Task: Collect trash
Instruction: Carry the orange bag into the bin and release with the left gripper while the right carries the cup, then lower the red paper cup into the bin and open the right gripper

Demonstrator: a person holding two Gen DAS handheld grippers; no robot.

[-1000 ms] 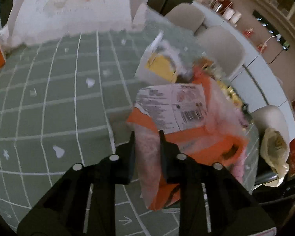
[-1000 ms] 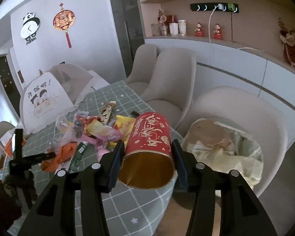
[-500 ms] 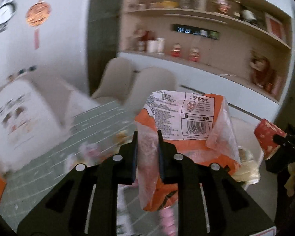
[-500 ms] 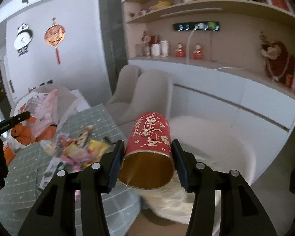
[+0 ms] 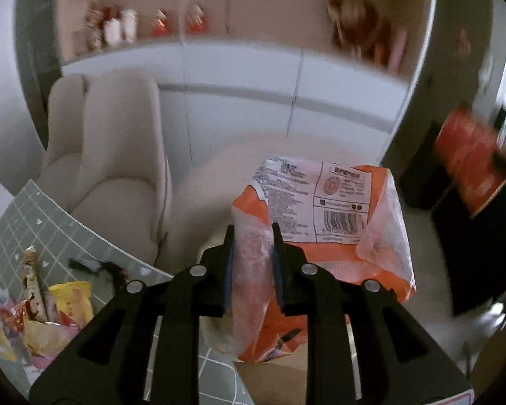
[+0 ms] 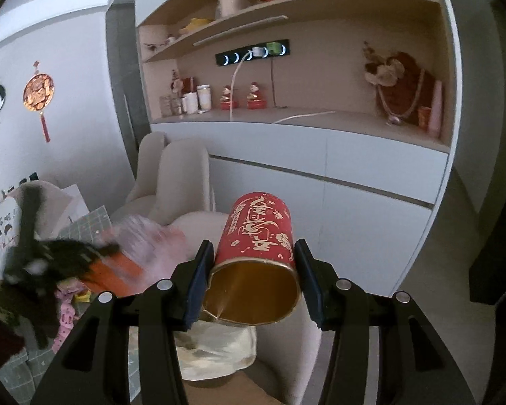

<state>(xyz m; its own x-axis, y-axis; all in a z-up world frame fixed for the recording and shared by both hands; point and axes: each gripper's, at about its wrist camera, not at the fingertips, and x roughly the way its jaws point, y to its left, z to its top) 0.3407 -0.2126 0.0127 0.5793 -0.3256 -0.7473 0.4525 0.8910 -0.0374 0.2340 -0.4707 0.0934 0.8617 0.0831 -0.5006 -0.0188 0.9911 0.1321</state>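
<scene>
Trash in both grippers, clear of the table.
You clench the left gripper (image 5: 252,263) on a pinched fold of the orange snack bag (image 5: 324,236), so the bag's bulk hangs beyond the fingers, over the beige chair (image 5: 114,168). Your right gripper (image 6: 253,280) squeezes the red paper tube (image 6: 258,236) across its width, open gold mouth towards you, likely to stop it rolling free. More wrappers (image 5: 47,310) lie on the green checked table (image 5: 13,222), near left: 1 pile left to collect.
</scene>
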